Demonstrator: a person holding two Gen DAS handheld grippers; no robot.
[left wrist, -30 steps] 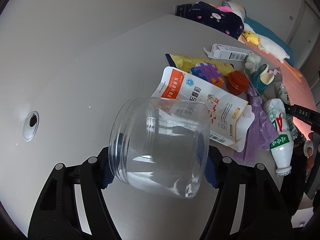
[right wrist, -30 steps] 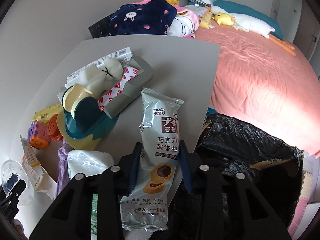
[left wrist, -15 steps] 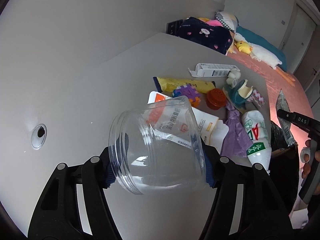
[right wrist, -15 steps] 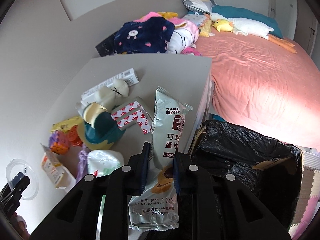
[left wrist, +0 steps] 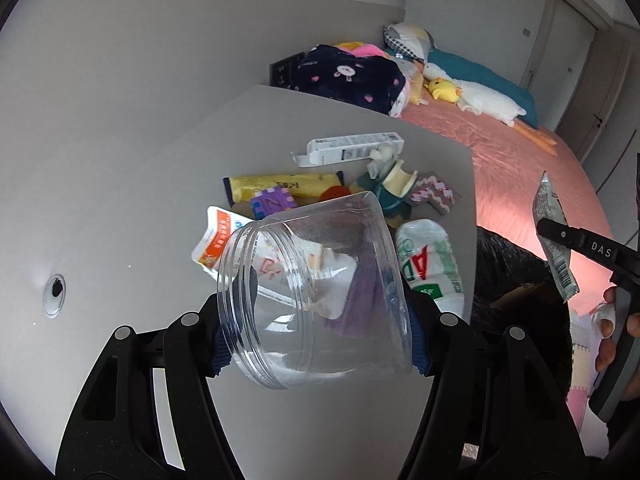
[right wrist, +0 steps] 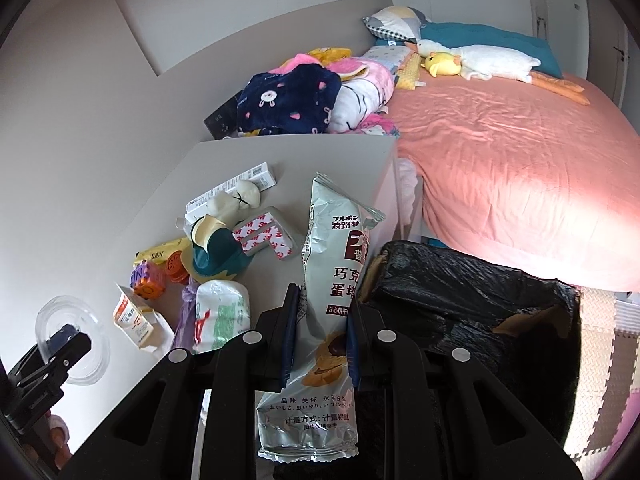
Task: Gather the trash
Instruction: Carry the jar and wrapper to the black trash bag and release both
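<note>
My left gripper (left wrist: 318, 334) is shut on a clear plastic jar (left wrist: 316, 296), held on its side above the grey table (left wrist: 140, 200), mouth to the left. My right gripper (right wrist: 322, 320) is shut on a silver snack wrapper (right wrist: 332, 280), held upright above the table's right edge beside the black-lined trash bin (right wrist: 472, 320). The wrapper (left wrist: 554, 240) and right gripper also show at the right of the left wrist view. The jar (right wrist: 72, 340) shows at the far left of the right wrist view.
On the table lie a white AD bottle (left wrist: 432, 264), an orange-white pouch (left wrist: 220, 236), a yellow wrapper (left wrist: 280, 186), a purple toy block (left wrist: 272, 204), a white carton (left wrist: 352, 148), a teal toy (right wrist: 212, 252) and 3M tape (right wrist: 268, 236). A pink bed (right wrist: 500, 160) lies to the right.
Both grippers have risen with their loads. The jar is lifted higher above the table. The snack wrapper has come off the table and moved towards the bin.
</note>
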